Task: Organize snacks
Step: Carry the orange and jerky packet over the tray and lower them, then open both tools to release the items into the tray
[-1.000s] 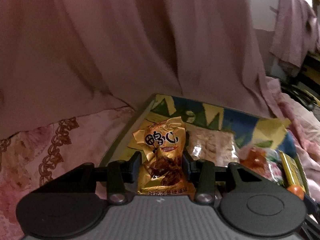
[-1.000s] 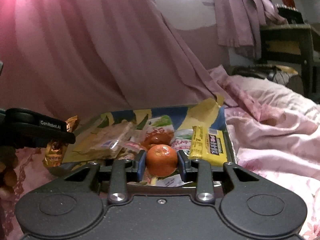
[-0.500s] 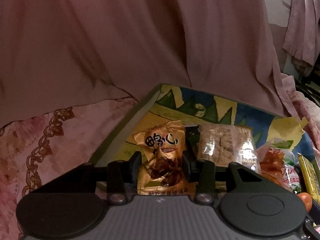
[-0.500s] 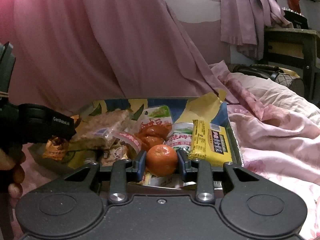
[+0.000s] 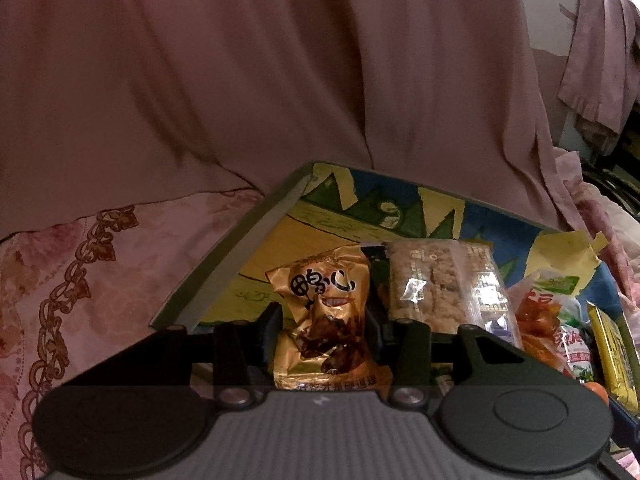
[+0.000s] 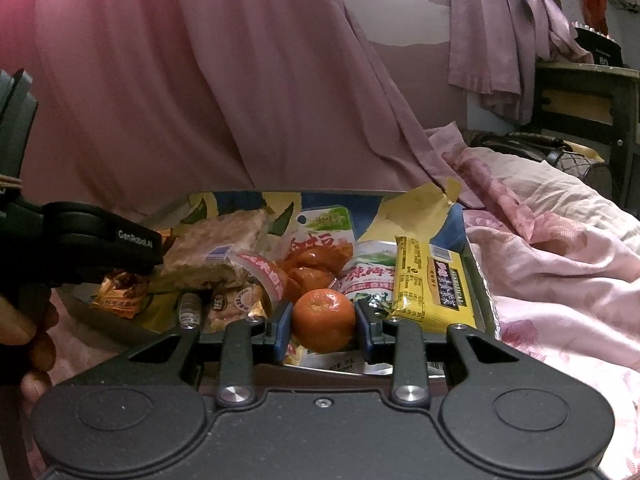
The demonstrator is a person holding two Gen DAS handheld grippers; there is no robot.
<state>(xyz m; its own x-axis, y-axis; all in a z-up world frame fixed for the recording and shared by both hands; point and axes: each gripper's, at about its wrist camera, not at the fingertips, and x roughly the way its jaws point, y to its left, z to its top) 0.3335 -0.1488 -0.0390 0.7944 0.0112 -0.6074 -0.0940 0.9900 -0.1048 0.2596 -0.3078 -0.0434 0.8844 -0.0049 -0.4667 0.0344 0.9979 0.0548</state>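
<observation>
A: Left gripper [image 5: 322, 322]: what is its condition?

B: The jaws are partly closed, pinching a gold foil snack packet [image 5: 326, 320] by its two sides. The packet stands upright between the fingers, with its printed face toward the wrist camera. It hangs low over the left end of the tray [image 5: 224, 280], just beside a clear pack of crumbly bars [image 5: 440, 284].

A: Why grip it by the sides?

B: In my judgement, a side pinch keeps a flat pouch vertical, so it can be lowered into the free strip between the tray wall and the bar pack. That strip looks like the intended slot.

A: And the right gripper [image 6: 323, 322]?

B: It is closed narrowly on a mandarin orange [image 6: 323, 320], one pad on each flank, held over the near edge of the tray. Beyond it lie a yellow packet [image 6: 434, 284], a green-and-white pouch [image 6: 370, 276] and a red-orange bag [image 6: 316, 258], close together.

A: Is the fruit down yet?

B: I cannot tell whether it touches anything beneath. The gap in front of the yellow packet seems the only open spot, which probably explains that position.

A: Any caution?

B: A round fruit may roll once released. The foil pouch may tip over against the bar pack.
</observation>
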